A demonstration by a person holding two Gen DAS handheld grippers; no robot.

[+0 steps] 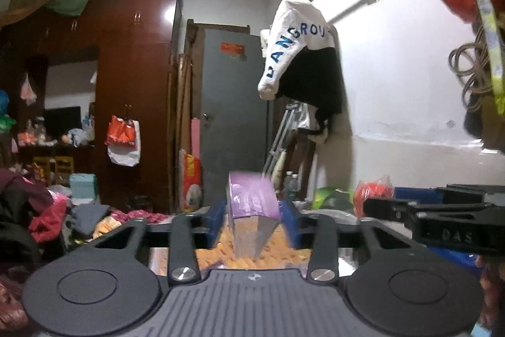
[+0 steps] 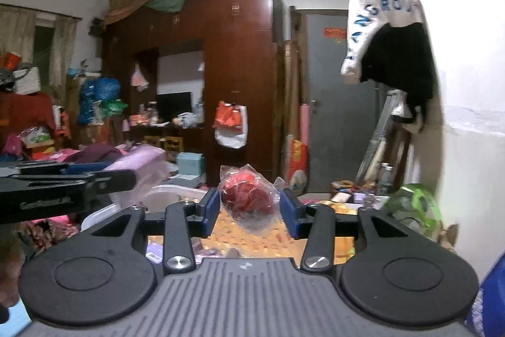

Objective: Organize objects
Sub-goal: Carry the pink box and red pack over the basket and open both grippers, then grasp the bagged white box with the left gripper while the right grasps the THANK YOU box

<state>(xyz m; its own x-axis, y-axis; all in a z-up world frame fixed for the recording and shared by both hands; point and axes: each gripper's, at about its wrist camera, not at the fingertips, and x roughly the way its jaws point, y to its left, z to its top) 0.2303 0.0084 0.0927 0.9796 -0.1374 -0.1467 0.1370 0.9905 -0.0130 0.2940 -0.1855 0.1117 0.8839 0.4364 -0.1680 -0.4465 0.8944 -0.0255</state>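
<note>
My left gripper [image 1: 253, 215] has its jaws apart, a purple packet [image 1: 252, 198] blurred between them, not clearly pinched. My right gripper [image 2: 249, 209] also stands apart around a clear bag of red stuff [image 2: 247, 196], neither pad visibly pressing it. Orange patterned bedding [image 2: 271, 239] lies below, the brown wardrobe [image 2: 221, 59] beyond.
</note>
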